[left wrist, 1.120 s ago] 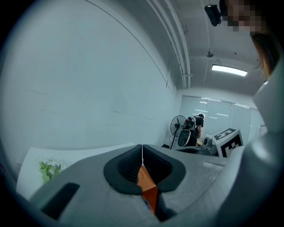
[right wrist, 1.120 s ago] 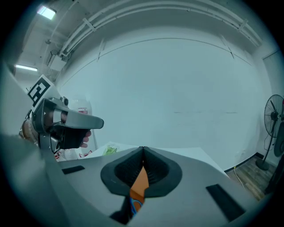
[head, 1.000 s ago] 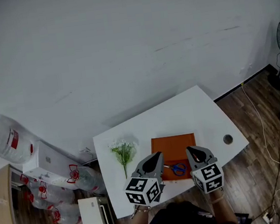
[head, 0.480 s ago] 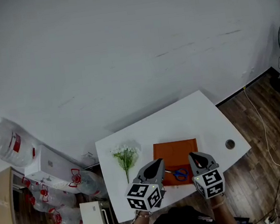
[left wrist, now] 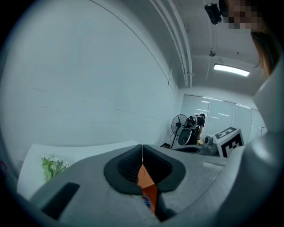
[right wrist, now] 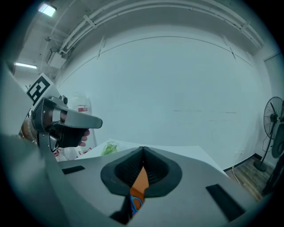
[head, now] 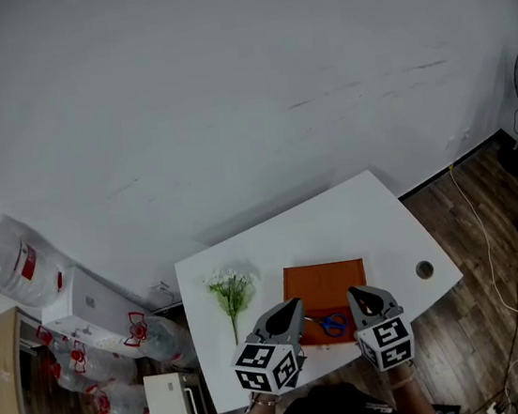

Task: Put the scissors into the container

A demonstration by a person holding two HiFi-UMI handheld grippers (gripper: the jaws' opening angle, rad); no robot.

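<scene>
Your left gripper (head: 294, 303) and right gripper (head: 353, 293) hung side by side at the lower middle of the head view, over the near edge of the white tabletop (head: 375, 224). Each gripper's own view showed its jaws pressed together tip to tip, with nothing caught between them. Only a sliver of orange and a bit of blue handle showed below the closed pads, lying beyond them.

The blue-handled scissors (head: 329, 323) lay in the gap between your two grippers. They sat inside the outline of the flat orange container (head: 323, 276), close to its lower edge. As far as the head view showed, they touched neither gripper.

Judging from that, the main step looked done: you held nothing, and the scissors rested within the orange container. All that seemed left was to draw both grippers clear.

One doubt remained. The pictures were too small to show whether the orange thing had a raised rim or was only a flat sheet. No other container was in view.

A sprig of green flowers (head: 230, 288) lay to the left of the container, apart from it and untouched.
</scene>
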